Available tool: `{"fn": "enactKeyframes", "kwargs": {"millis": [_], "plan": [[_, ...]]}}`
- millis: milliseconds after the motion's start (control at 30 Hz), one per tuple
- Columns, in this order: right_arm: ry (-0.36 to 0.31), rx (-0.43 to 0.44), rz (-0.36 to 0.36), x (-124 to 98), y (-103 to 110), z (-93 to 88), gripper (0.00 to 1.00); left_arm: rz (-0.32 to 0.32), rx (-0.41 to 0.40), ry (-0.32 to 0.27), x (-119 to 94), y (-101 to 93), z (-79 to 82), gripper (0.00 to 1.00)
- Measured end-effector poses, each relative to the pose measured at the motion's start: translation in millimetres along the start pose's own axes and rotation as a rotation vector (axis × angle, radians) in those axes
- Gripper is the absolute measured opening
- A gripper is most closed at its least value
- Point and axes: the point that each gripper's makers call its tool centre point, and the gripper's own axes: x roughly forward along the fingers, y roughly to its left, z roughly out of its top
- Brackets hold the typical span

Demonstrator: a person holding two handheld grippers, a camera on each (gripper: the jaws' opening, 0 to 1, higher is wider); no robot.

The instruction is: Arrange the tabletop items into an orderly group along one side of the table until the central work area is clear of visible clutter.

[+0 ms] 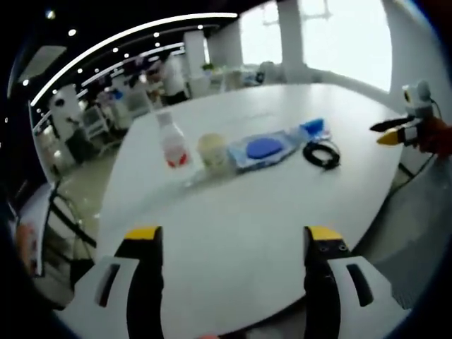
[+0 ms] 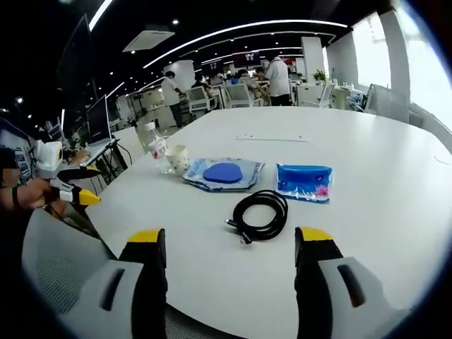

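Table point(image 2: 367, 148) white and round, carrying a loose row of items. In the right gripper view: bottle point(image 2: 154, 145) with red label upright at far left, cup point(image 2: 176, 158) just beside it, flat packet point(image 2: 224, 174) with a blue disc next along, blue pouch point(image 2: 304, 181) to its right, black coiled cable point(image 2: 260, 214) nearer the camera, between packet and pouch. Right tongs point(image 2: 231, 244) spread wide over the near table edge, holding nothing, yellow tips clear of the cable. Left tongs point(image 2: 74, 185) seen at the left rim of that view, held in a hand off the table, jaws apart. In the left gripper view: same row seen from another side, bottle point(image 1: 172, 140), cup point(image 1: 214, 152), packet point(image 1: 263, 149), pouch point(image 1: 313, 128), cable point(image 1: 321, 154) in order, all well beyond the left tongs point(image 1: 233, 240), wide open and empty above bare table. Right tongs point(image 1: 390, 132) at the right rim, jaws parted. Office desks and people in the background.
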Motion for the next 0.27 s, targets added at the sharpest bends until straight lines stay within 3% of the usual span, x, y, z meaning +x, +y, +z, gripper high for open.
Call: {"fn": "enactKeyframes", "kwargs": {"millis": [267], "plan": [[-0.009,0.033,0.003,-0.6,0.5,-0.5,0.73,0.017,-0.012,0.008,-0.9,3.9,-2.2,0.79]]}}
